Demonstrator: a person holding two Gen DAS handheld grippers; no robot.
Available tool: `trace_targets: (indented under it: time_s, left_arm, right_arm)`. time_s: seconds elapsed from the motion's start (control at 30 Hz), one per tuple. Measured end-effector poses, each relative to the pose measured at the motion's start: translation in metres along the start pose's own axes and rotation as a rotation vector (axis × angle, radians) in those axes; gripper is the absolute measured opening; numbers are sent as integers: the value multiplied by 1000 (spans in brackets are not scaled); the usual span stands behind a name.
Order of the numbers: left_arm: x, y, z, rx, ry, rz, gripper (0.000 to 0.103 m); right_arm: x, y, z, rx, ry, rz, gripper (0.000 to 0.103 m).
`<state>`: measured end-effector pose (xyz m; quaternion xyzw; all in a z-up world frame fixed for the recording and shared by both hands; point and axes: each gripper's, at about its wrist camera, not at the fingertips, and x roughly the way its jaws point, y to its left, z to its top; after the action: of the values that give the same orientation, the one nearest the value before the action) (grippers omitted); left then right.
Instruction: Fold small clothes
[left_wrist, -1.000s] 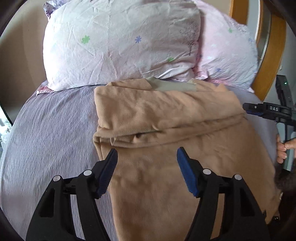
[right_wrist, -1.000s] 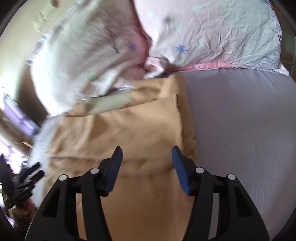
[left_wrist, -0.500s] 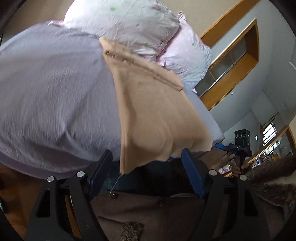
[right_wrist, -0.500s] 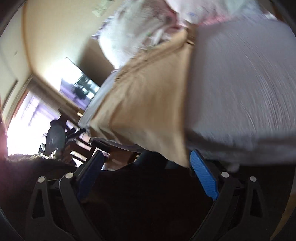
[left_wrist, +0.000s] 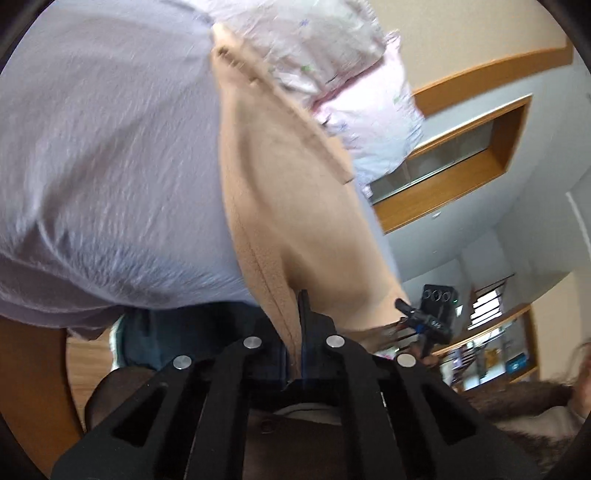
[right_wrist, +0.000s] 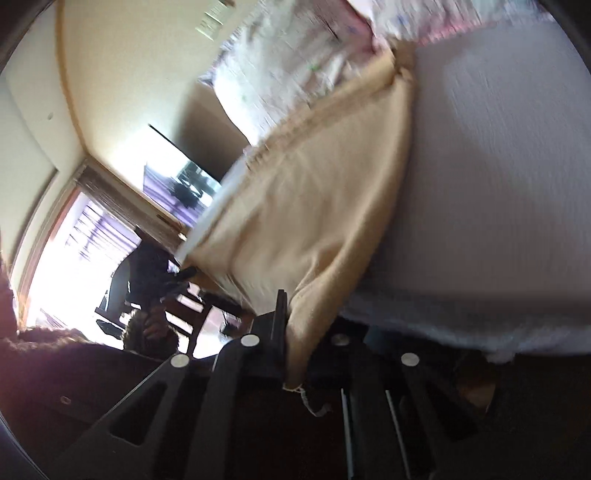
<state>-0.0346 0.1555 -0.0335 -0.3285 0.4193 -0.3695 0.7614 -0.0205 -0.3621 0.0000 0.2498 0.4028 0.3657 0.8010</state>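
1. Tan garment (left_wrist: 295, 206) lies stretched along the bed (left_wrist: 103, 155), its far end up against the pillows (left_wrist: 332, 55), its near hem hanging off the bed's edge toward me.
2. I judge it soft, light and limp: it drapes and sags between my two grips, so it will fold wherever it is unsupported. The corners of the near hem look like the right hold, and that is where I have it.
3. My left claw (left_wrist: 295, 332) is pressed together on the near left corner; the hem runs straight down between the two fingers.
4. My right claw (right_wrist: 291, 332) is likewise closed, pinching the near right corner (right_wrist: 299, 354), with a loose thread (right_wrist: 314, 406) dangling below the grip.
5. In the left view I can see the right claw's body (left_wrist: 432, 314) at the garment's other corner, so the hem spans the two.
6. Both views are blurred, so finer detail of the cloth's seams I cannot tell.
7. Next, I judge, both corners should travel together toward the pillows, kept level so the fabric does not twist.
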Motion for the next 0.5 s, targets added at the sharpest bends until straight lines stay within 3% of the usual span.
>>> trace_targets:
  time_s: [0.13, 0.27, 0.37, 0.5]
  left_arm:
    - [-9, -37, 40, 106, -71, -15, 4]
    - [3, -45, 125, 110, -181, 43, 4]
    - [29, -26, 195, 46, -243, 108, 4]
    - [85, 12, 267, -47, -213, 194, 4]
  right_arm:
    - [-16, 26, 51, -102, -122, 23, 8]
    - [-3, 34, 130, -133, -240, 13, 8]
    - [23, 11, 192, -61, -298, -32, 9]
    - [78, -51, 255, 115, -295, -115, 8]
